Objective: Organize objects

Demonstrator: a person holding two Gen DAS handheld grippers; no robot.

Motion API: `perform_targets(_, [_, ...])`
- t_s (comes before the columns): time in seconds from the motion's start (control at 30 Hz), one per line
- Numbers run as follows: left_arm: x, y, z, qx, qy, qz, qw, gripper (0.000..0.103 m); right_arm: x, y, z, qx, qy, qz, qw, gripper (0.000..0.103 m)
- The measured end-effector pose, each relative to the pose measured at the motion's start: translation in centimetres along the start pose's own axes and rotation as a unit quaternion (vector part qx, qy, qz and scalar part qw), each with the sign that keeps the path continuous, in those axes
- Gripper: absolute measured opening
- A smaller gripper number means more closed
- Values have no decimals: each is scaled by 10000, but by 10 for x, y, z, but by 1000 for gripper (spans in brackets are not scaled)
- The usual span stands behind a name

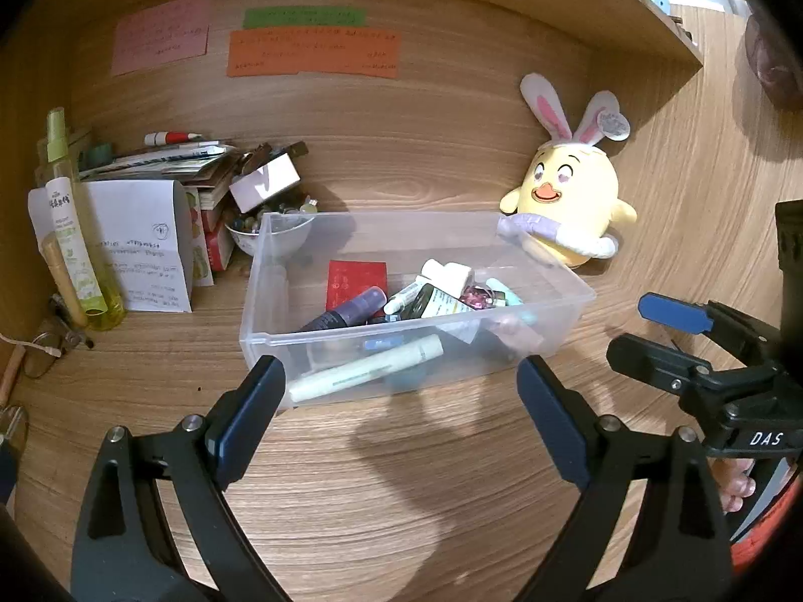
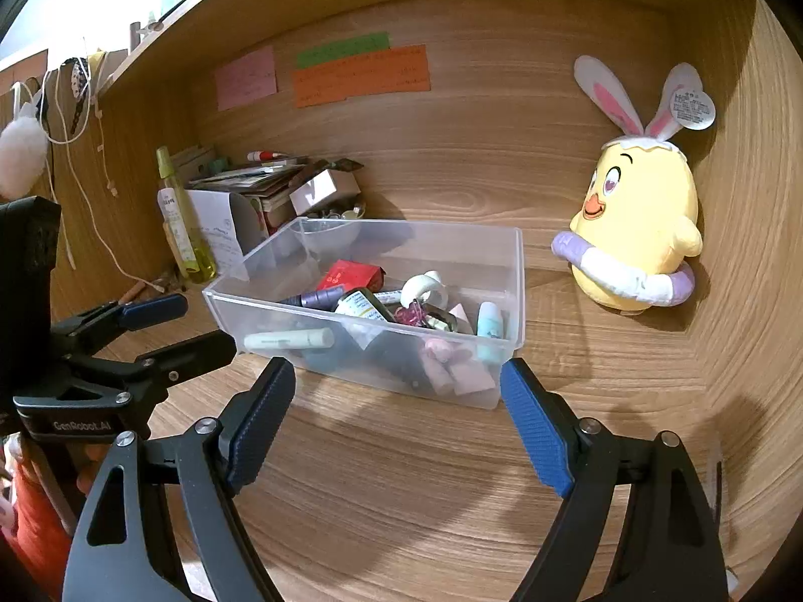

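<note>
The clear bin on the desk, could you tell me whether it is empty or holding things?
Holding things: the bin has tubes, small bottles and a red box lying loose inside.

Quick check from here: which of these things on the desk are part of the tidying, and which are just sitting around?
Part of the job:
clear bin
pale green tube
purple bottle
red box

Lying about:
chick plush
yellow spray bottle
sticky notes

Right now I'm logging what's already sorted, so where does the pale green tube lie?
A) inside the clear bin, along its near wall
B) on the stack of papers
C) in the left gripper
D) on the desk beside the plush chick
A: the pale green tube lies inside the clear bin, against its near wall; both grippers are open and empty.
</note>
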State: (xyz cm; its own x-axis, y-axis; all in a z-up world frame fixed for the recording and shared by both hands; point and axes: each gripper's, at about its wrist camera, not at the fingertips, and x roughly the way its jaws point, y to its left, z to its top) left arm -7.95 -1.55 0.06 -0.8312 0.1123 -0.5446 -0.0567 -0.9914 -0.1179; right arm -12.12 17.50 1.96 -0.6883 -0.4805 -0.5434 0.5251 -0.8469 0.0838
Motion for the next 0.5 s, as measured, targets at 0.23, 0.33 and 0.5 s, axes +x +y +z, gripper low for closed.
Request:
perform_targets(0.23, [1, 3, 0, -29, 2, -40, 10000, 95, 0, 4, -1, -55, 11, 13, 10000, 82])
perform_targets(0.33, [0, 3, 1, -25, -2, -51, 10000, 95, 0, 6, -1, -65, 18, 27, 10000, 82])
perform_targets(0.5, [-3, 2, 1, -4, -34, -70, 10000, 95, 0, 8, 0, -80, 12, 27, 10000, 82])
